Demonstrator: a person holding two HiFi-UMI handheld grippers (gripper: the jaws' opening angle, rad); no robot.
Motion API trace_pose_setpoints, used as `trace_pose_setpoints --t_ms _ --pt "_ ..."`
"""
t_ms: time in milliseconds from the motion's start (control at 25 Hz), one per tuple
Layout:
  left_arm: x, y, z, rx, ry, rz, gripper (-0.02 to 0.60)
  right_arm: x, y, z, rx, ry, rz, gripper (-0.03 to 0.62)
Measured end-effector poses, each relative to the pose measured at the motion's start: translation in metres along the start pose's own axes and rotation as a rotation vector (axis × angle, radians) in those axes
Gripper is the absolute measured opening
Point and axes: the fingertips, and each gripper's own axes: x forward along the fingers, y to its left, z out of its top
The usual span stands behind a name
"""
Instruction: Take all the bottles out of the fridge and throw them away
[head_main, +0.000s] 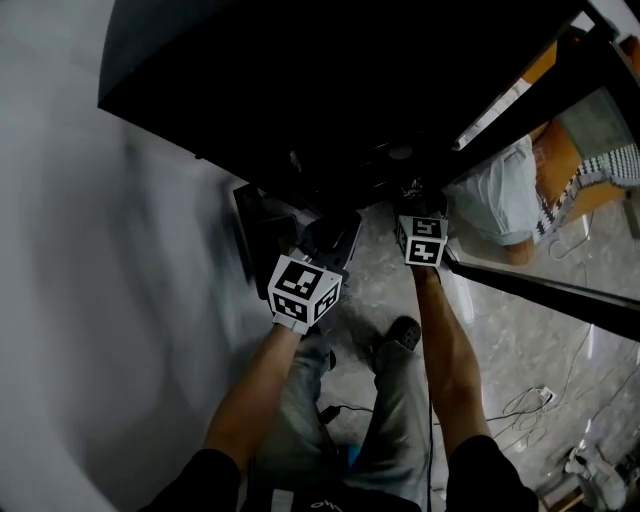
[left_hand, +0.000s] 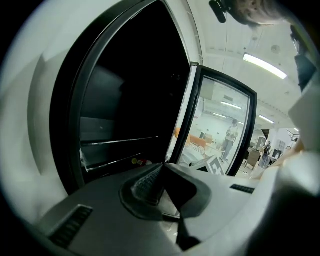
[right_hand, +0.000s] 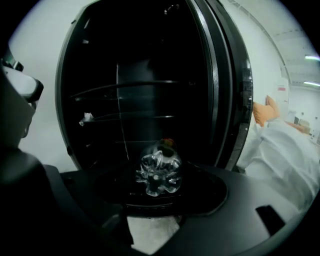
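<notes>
Bottle-wise, we see one clear plastic bottle (right_hand: 160, 176) in the right gripper view, its ribbed base turned to the camera and a red cap (right_hand: 168, 142) at its far end. It lies lengthwise between the jaws of our right gripper (right_hand: 159, 167), which stand wide and are clamped on its sides. It hangs just outside the lower front edge of the fridge (right_hand: 150, 50), clear of every shelf. Our left gripper (left_hand: 162, 167) has its jaws together with nothing between them and faces the same opening.

The fridge has a white casing, a black frame and an unlit inside crossed by thin shelves (right_hand: 130, 116). A white scrap (right_hand: 86, 119) sits at the left edge of one shelf. On a lower shelf in the left gripper view we make out small yellow and red spots (left_hand: 138, 161), too small to name. The glass door (left_hand: 222, 125) stands open at the right.

Through that glass we see a bright room with strip lights (left_hand: 265, 66) on a white ceiling, orange seats (left_hand: 192, 142) and a person (left_hand: 231, 132) standing far off. Just beside the fridge's right edge lies pale cloth (right_hand: 287, 155). In the head view the floor (head_main: 520, 340) is grey mottled stone with a sheen, and thin cables (head_main: 530, 402) trail across it toward the right. One dark shoe (head_main: 403, 333) of ours rests on it below the grippers.
</notes>
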Motion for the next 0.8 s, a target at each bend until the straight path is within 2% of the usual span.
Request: trace_pose_setpoints --t_ms 400,800 --pt "-0.033 -0.040 0.059 -0.006 -0.012 0.014 -0.002 -0.063 -0.001 0.059 -0.008 -0.012 0.018 0.302" --pt "-0.047 -0.060 0.098 -0.017 -0.031 0.036 -0.002 -0.110 -0.001 0.108 -0.011 -0.057 0.045 0.302"
